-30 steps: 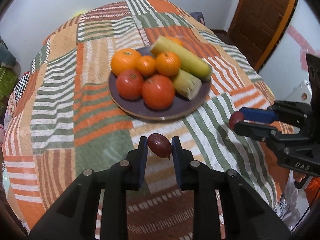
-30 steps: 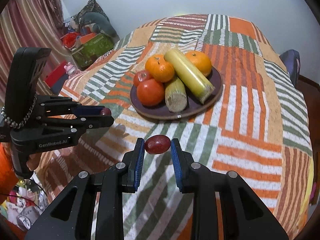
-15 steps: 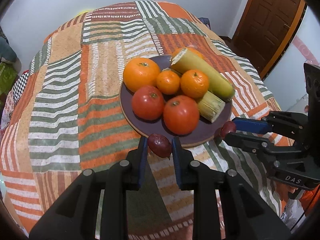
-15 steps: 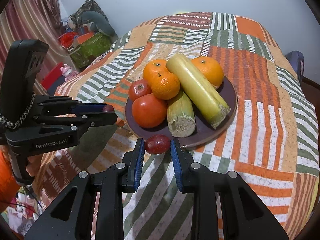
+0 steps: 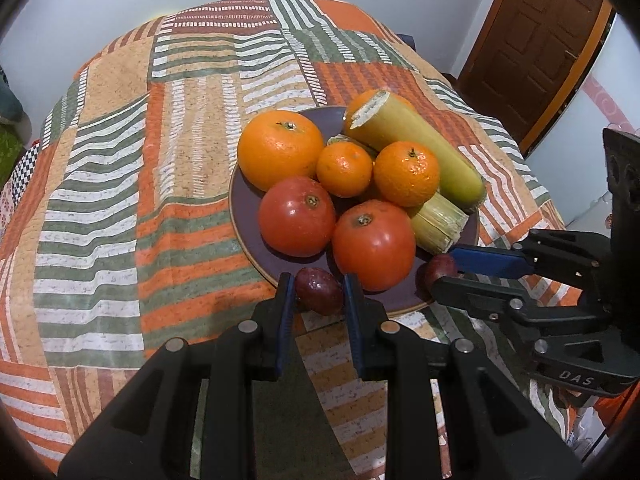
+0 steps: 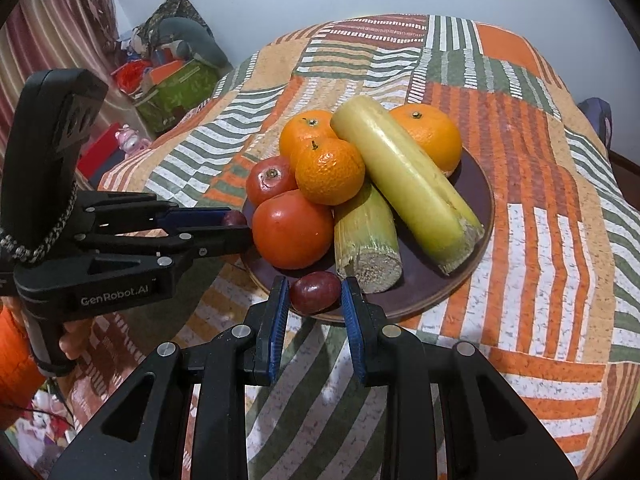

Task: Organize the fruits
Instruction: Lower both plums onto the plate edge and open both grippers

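A dark purple plate (image 5: 248, 224) on the patchwork tablecloth holds two tomatoes (image 5: 297, 216), three oranges (image 5: 280, 150) and two sugarcane pieces (image 5: 420, 148). My left gripper (image 5: 319, 294) is shut on a small dark red fruit (image 5: 319, 290) at the plate's near rim. My right gripper (image 6: 314, 294) is shut on a second small dark red fruit (image 6: 315, 292), over the plate's near edge (image 6: 452, 292) beside the short cane piece (image 6: 366, 240). The right gripper also shows in the left wrist view (image 5: 440, 276), and the left gripper in the right wrist view (image 6: 236, 226).
The round table (image 5: 100, 200) drops away on all sides. A wooden door (image 5: 536, 40) stands at the back right. Boxes, bags and toys (image 6: 168, 80) lie on the floor at the left.
Both grippers have moved forward with their small fruits, from the cloth in front of the plate to the plate's near rim. The fruit on the plate has not moved.
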Demonstrator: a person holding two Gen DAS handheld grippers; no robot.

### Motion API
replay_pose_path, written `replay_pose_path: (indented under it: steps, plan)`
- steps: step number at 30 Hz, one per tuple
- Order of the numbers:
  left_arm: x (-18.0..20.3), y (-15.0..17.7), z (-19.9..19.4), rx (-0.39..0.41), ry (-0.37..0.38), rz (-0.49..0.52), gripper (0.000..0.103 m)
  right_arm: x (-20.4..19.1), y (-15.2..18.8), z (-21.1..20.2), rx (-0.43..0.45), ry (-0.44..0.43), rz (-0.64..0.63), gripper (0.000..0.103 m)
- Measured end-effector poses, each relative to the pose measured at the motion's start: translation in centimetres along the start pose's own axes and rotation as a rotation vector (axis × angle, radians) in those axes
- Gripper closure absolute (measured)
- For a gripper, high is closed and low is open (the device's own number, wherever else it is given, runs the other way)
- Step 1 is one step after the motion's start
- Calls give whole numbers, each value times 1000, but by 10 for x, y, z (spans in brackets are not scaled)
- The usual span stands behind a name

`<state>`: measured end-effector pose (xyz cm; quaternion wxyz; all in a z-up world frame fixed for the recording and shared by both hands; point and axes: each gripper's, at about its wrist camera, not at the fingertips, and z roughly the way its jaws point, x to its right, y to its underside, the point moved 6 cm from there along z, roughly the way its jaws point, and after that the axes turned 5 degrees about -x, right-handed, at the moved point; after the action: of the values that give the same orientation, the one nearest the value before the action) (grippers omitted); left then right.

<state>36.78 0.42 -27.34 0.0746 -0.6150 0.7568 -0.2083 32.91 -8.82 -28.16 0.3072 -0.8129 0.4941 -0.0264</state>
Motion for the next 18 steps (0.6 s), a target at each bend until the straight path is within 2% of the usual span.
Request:
replay_pose_path:
  steps: [4,7,10,14,18]
  plan:
    - [-1,2,4,-24,4,-1,79,-1,0,3,2,3,-7,77]
    - [-4,5,8,-41,16,-20,72,0,1,5,-7,4,-15,76]
    - [-5,6,7,-39,21,-35,70,-1,0,6,-9,9,-20,75]
    - [-5,8,-1,-26,6,-38,69,-2,-1,4,-16,5,-19,74]
    - [-4,7,-23,22,-15,-52,70,-6,1,-8,1,18,-24,74]
